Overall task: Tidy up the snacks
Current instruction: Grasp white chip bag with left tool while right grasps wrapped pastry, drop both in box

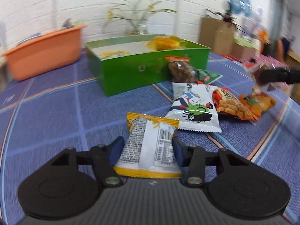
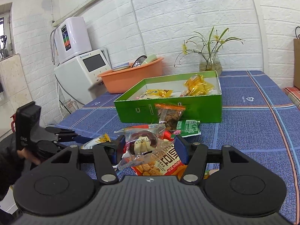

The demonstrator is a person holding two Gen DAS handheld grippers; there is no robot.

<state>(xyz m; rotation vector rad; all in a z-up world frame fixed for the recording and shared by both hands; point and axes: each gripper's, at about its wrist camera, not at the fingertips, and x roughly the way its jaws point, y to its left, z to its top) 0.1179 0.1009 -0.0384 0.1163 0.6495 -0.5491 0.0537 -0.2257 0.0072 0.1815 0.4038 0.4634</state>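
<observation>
My left gripper [image 1: 148,146] is shut on a yellow-and-white snack packet [image 1: 150,146], held above the blue tablecloth. My right gripper [image 2: 148,148] is shut on a clear-wrapped brown-and-white pastry [image 2: 143,144], held above the snack pile. It also shows in the left wrist view [image 1: 262,73] at far right. The green box [image 2: 168,110] stands ahead with yellow snack packs [image 2: 198,85] inside. On the cloth lie a white cartoon packet [image 1: 193,108], a red fried-snack packet [image 1: 230,105], an orange packet [image 1: 258,103], a brown snack bag [image 2: 168,117] leaning on the box, and a green sachet [image 2: 187,128].
An orange basin [image 2: 131,76] with dishes stands behind the box at left. A glass vase with flowers [image 2: 210,63] stands by the white brick wall. White appliances [image 2: 78,63] stand beyond the table's left edge. The blue checked tablecloth [image 2: 253,131] extends to the right.
</observation>
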